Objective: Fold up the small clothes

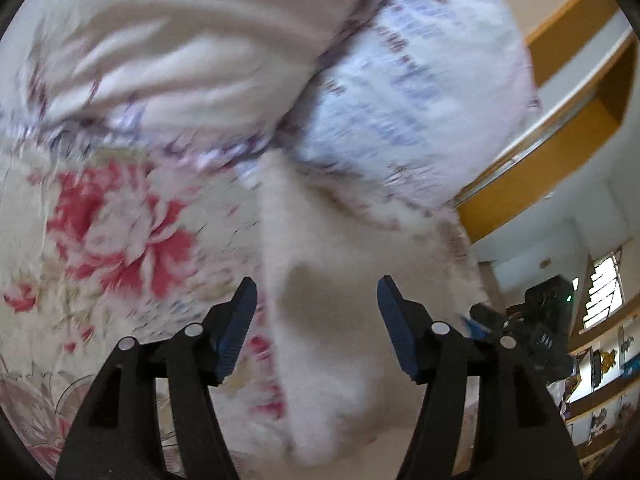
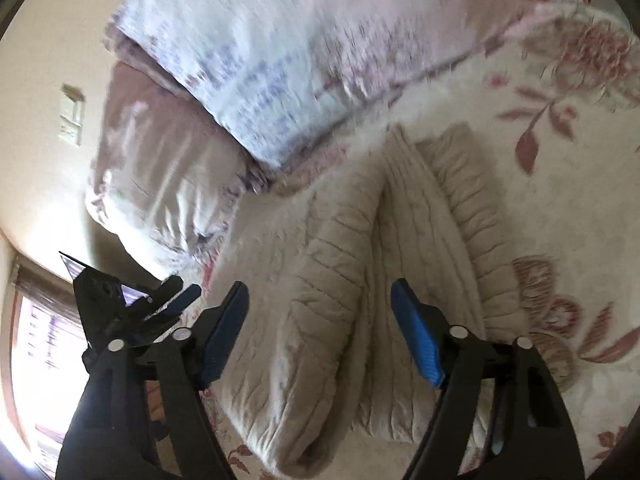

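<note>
A cream ribbed knit garment (image 2: 384,264) lies bunched in long folds on the floral bedsheet (image 2: 560,184). My right gripper (image 2: 320,320) is open and hovers just above its near part, fingers either side of the folds. In the left wrist view the same garment (image 1: 324,320) shows as a pale blurred mass between the fingers of my open left gripper (image 1: 316,312), which holds nothing. The other gripper shows at the right edge of the left wrist view (image 1: 536,328) and at the left of the right wrist view (image 2: 132,304).
Two pillows lie at the head of the bed: a white printed one (image 2: 288,64) and a beige one (image 2: 168,168). A wooden headboard or shelf (image 1: 560,136) and a window (image 1: 604,292) are beyond. The red floral sheet (image 1: 112,232) spreads left.
</note>
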`<state>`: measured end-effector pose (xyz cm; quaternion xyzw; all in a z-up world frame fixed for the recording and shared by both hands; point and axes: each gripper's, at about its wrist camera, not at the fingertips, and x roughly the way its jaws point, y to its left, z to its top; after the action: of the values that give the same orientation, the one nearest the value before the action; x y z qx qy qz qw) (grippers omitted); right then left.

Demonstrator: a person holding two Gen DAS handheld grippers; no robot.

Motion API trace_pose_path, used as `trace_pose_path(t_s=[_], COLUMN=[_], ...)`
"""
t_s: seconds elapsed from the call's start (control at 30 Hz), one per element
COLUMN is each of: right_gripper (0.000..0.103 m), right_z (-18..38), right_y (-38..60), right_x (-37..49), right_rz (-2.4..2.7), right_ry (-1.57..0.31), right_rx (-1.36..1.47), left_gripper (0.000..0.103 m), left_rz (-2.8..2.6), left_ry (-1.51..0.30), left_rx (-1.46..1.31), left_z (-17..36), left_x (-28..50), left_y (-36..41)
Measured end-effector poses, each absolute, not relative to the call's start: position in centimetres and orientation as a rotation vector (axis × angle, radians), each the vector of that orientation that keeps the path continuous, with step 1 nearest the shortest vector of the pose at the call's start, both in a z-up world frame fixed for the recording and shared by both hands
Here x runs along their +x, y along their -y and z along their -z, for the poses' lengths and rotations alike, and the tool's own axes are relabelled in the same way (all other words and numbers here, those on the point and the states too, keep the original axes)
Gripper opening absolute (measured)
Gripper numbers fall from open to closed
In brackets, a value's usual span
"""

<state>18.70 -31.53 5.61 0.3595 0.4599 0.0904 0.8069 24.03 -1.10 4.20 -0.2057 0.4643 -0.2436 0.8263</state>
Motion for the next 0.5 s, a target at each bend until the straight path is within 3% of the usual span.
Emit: trace_pose_path(t_s=[0.3, 0.5], right_gripper=[0.053, 0.05], right_z=[-3.8, -2.7], right_y=[31.7, 32.8], right_x=[20.7, 22.3], right_rz=[-0.246, -0.238], right_ry=[-1.04, -1.028], right_rx=[0.848, 0.944], left_gripper=[0.063, 0.063], left_rz=[0.547, 0.572], left_ry=[-1.062, -1.1], left_rx=[-0.424, -0.476], left_z=[-1.6, -0.5], left_x=[24.5, 24.2], left_y=[1.5, 1.4])
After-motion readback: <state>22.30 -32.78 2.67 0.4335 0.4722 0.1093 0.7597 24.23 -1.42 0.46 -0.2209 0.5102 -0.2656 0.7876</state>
